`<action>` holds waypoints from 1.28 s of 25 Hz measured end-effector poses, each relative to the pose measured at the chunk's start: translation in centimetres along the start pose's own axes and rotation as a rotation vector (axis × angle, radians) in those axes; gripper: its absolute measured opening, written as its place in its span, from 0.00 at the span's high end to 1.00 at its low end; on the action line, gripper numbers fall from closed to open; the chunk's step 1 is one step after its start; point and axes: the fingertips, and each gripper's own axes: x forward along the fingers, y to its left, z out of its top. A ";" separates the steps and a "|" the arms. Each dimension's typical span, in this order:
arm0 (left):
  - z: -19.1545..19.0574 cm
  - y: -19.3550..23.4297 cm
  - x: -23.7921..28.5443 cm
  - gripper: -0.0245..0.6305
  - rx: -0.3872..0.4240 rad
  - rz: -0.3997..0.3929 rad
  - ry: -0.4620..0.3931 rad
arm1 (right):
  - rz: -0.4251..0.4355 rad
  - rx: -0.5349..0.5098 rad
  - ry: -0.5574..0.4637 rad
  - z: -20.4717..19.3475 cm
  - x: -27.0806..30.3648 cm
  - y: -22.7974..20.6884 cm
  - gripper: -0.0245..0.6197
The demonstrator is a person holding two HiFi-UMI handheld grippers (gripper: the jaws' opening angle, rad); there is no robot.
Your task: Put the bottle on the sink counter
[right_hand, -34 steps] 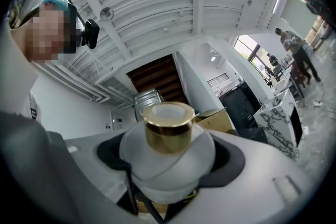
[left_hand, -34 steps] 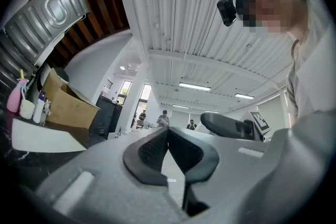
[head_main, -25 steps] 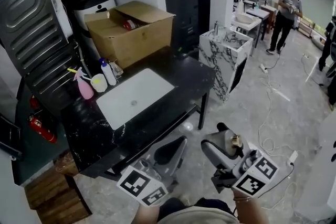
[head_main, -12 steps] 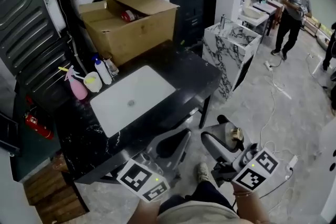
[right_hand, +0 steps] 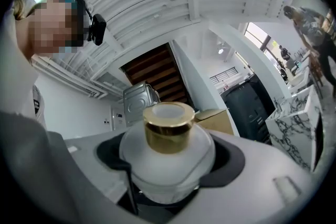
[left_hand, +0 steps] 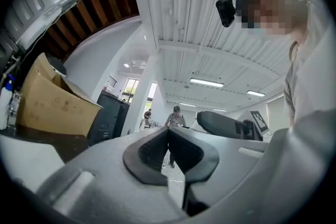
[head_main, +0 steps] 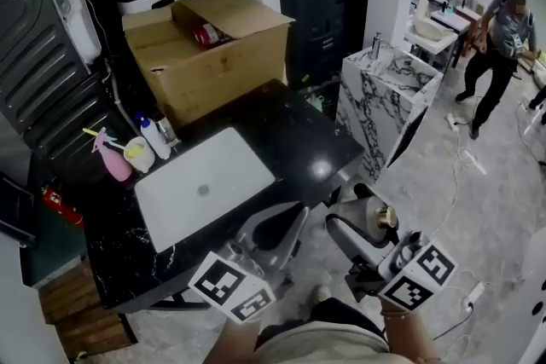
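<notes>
While its jaws clamp the bottle [right_hand: 168, 157], the right tool [head_main: 362, 215] points upward.

Black marble-patterned sink counter [head_main: 294, 141]: white rectangular basin [head_main: 203, 187] set into the top. At the left rear, grouped: pink plastic spray bottle [head_main: 113, 159], white cup [head_main: 138, 154], white blue-capped bottle [head_main: 154, 137]. Brown cardboard box [head_main: 213, 60] at the rear.

The bottle [right_hand: 167, 157] looks like frosted matt glass with a shiny gold metal collar. At the head view's centre the counter [head_main: 294, 136] is glossy black stone veined white, its sink [head_main: 205, 183] smooth white; the box [head_main: 213, 72] above is dull cardboard.
</notes>
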 end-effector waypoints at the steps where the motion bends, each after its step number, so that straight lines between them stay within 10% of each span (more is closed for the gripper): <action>1: -0.2 0.2 1.5 0.95 -0.005 0.002 -0.008 | 0.008 -0.016 0.004 0.6 0.0 -1.1 0.43; 19: -3.2 4.9 10.5 0.95 -0.034 0.150 -0.008 | 0.040 0.019 0.058 1.9 2.2 -13.4 0.43; 32: -2.8 18.3 14.0 0.95 -0.087 0.198 -0.003 | 0.024 0.026 0.063 0.8 15.0 -20.2 0.43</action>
